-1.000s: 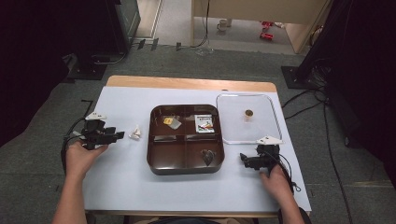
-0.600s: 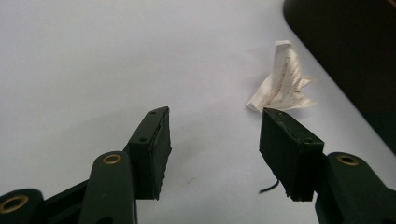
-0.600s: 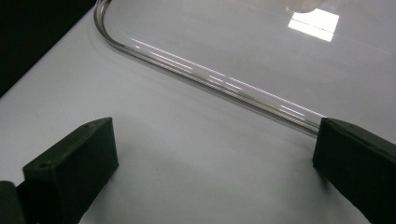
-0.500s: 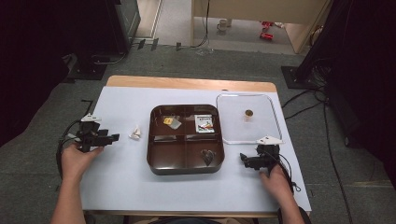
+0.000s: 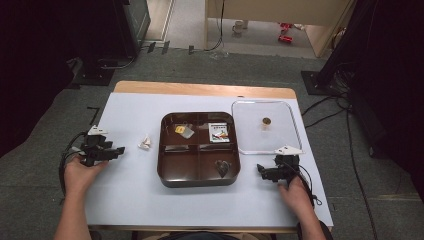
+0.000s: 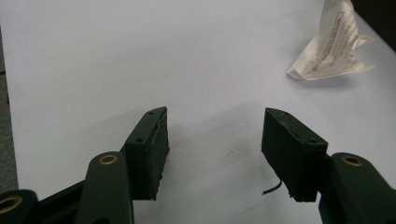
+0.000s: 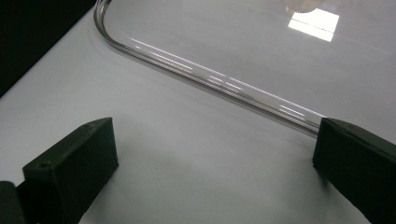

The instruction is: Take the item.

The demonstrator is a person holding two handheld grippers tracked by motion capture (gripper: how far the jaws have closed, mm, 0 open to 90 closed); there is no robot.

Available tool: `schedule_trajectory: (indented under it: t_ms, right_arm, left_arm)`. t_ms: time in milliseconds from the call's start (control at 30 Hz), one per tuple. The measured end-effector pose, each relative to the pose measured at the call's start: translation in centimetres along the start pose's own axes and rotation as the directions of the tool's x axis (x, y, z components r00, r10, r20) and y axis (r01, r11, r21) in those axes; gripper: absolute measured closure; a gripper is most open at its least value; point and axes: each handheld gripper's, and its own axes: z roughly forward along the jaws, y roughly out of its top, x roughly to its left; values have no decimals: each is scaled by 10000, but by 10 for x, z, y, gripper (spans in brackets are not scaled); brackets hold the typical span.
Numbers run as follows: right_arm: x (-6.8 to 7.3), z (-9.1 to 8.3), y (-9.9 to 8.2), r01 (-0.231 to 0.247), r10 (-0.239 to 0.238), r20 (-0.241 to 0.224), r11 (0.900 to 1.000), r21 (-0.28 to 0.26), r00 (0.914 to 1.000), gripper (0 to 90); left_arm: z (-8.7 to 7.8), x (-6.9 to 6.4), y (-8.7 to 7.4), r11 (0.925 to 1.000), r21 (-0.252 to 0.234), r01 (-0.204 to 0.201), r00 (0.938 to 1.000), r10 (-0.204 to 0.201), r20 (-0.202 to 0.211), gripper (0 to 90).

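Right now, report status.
Left hand-held gripper open, empty. Right hand-held gripper open, beside clear lid. Paper packet ahead of left, nothing between.

Brown four-compartment tray (image 5: 167, 172) mid-tabletop, small items inside; clear lid (image 5: 287, 125) flat just right; crumpled white packet (image 5: 144, 143) left.

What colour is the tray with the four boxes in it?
The tray is dark brown and shiny, best seen in the high view.

Two forearms reach in from the bottom. The left gripper (image 5: 118, 150) and the right gripper (image 5: 259, 168) are each held low, jaws spread apart, gripping nothing.
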Motion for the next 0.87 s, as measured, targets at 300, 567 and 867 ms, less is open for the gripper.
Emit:
schedule_trajectory:
  t_ms: [300, 567, 867]
  right_arm:
    - [0, 0, 0, 0, 0, 1, 10000, 7, 10000, 0]
    - [0, 0, 0, -5, 5, 4, 10000, 6, 10000, 0]
    - [0, 0, 0, 17, -17, 6, 10000, 21, 10000, 0]
  left_arm:
    - [3, -2, -10, 9980, -478, -422, 9986, 406, -332, 396]
    - [3, -2, -24, 9874, -1520, -437, 9986, 389, -345, 382]
    - [7, -1, -22, 9916, -1228, 400, 9919, -542, -1146, 138]
